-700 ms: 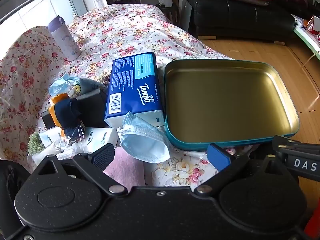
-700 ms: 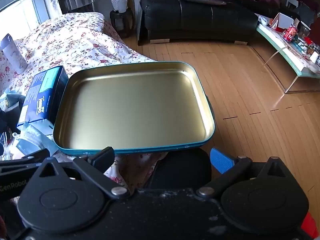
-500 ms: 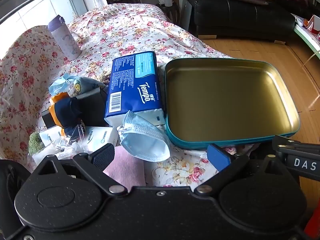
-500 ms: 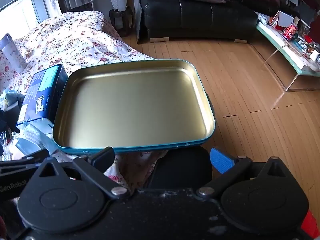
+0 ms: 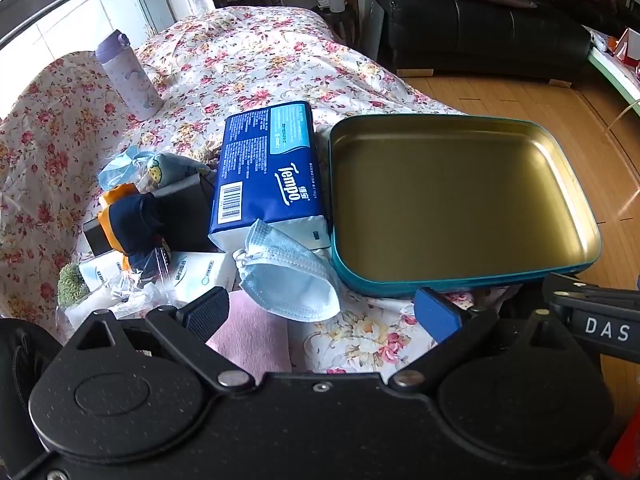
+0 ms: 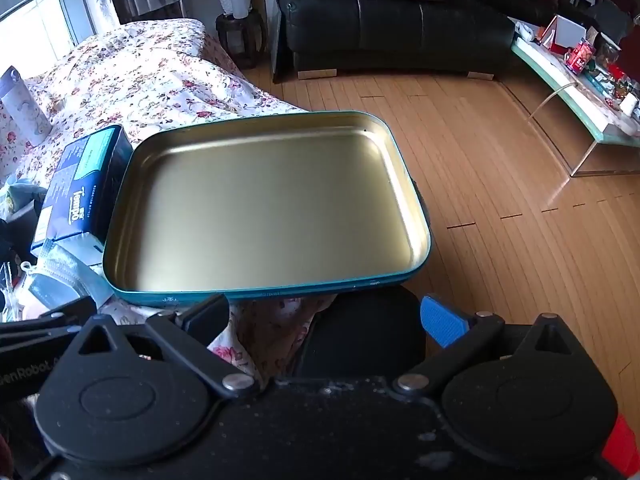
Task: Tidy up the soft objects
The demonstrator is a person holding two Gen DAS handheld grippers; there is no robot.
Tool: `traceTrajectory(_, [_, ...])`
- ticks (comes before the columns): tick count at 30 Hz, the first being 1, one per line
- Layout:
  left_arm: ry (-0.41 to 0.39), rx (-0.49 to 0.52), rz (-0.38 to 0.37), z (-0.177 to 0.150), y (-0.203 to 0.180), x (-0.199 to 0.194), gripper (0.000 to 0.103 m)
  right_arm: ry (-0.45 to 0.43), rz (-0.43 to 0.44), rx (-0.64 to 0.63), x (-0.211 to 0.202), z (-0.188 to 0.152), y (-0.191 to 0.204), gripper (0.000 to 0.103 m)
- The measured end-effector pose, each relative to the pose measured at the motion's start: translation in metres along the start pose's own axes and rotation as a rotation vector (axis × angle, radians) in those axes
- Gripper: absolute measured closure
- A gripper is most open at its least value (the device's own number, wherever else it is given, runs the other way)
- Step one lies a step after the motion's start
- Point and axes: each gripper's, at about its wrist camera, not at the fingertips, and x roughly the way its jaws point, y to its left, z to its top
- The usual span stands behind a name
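Note:
A teal tin tray (image 5: 400, 286) with a bare gold inside lies at the right edge of the floral cloth; it also shows in the right wrist view (image 6: 256, 294). Left of it lies a blue Tempo tissue pack (image 5: 266, 176), also in the right wrist view (image 6: 78, 192). A light blue face mask (image 5: 286, 276) lies in front of the pack. A pink cloth (image 5: 250, 334) lies below the mask. My left gripper (image 5: 320, 312) is open and empty, just short of the mask. My right gripper (image 6: 324, 316) is open and empty, at the tray's near rim.
A pile at the left holds a dark and orange soft toy (image 5: 132, 224), small white packets (image 5: 200, 276) and another mask (image 5: 120, 164). A lilac bottle (image 5: 130, 76) stands at the back. A black sofa (image 6: 392, 28), a glass table (image 6: 580, 92) and wooden floor (image 6: 500, 184) lie to the right.
Both views have shifted very slightly; the objects have not moved and both grippers stay open.

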Motion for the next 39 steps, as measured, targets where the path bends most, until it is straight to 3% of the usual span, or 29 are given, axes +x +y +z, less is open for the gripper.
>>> traceTrajectory(39, [0.011,0.002,0.001,-0.0008,-0.0004,0.0011,0.006,0.036,0.005,0.002,0.0063,-0.0004,0.0046,0.001])
